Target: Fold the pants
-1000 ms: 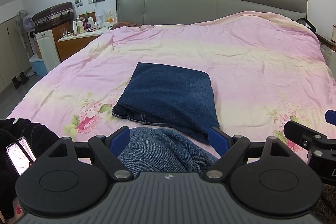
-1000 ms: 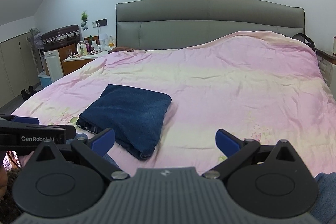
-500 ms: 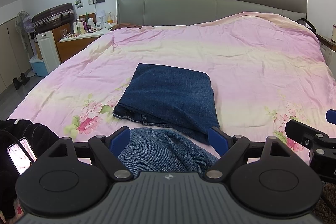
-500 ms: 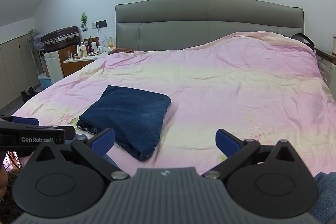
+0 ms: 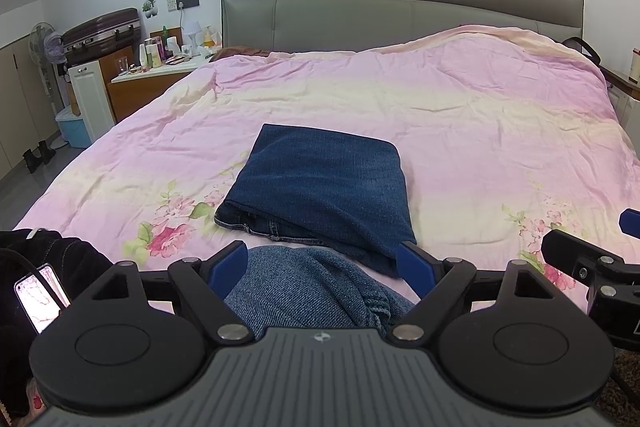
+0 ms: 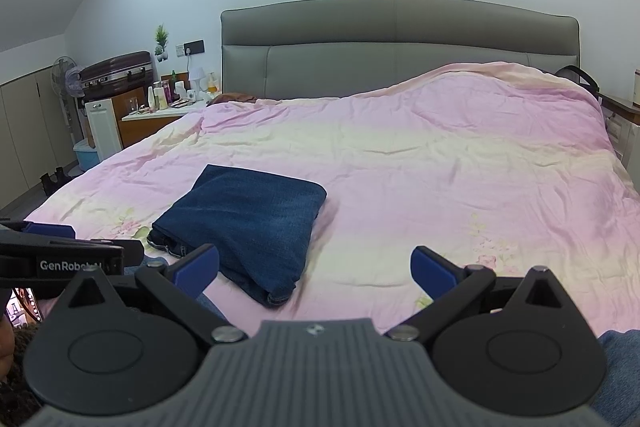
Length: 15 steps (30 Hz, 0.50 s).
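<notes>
Dark blue jeans lie folded into a neat rectangle on the pink floral bedspread, near the foot of the bed; the right wrist view has the jeans left of centre. My left gripper is open and held back from the pants, above a person's knee in lighter denim. My right gripper is open too, empty, hovering over bare bedspread to the right of the folded pants. Neither gripper touches the jeans.
A grey padded headboard stands at the far end. To the left are a cluttered bedside table, a suitcase, a fan and a blue bin. A phone glows at the lower left on dark clothing.
Almost nothing differs. Both grippers stay open and held back, with only a slight drift of the views; the folded jeans have not moved.
</notes>
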### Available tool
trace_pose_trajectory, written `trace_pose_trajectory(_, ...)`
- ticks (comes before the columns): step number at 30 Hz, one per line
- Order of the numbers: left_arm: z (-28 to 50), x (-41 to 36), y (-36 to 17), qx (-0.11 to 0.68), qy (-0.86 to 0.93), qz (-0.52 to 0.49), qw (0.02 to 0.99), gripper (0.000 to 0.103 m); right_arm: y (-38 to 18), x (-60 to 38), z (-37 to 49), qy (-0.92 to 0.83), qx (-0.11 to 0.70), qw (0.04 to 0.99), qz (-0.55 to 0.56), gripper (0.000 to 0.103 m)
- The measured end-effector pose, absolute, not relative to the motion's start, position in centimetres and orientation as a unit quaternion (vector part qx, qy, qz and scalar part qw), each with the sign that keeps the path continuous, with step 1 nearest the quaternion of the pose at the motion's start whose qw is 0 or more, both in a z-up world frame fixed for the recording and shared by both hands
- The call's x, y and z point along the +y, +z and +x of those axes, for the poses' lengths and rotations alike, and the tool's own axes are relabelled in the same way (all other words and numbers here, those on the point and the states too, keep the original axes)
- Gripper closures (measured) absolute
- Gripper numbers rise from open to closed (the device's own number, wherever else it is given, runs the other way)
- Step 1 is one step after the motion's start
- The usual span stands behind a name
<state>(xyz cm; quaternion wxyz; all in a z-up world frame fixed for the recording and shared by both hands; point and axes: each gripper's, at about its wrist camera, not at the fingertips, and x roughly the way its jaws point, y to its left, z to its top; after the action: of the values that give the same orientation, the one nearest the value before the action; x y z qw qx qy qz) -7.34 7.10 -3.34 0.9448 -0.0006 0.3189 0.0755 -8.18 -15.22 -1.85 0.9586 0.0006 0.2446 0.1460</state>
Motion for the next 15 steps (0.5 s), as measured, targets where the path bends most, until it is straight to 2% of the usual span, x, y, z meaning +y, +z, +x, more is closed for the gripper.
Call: trace_pose_trajectory(15, -7.38, 7.03, -3.18, 0.319, 0.076, -0.002, 0.945, 0.005, -1.41, -15.41, -8.50, 0.155, 0.243, 0.958, -0.001, 0.005)
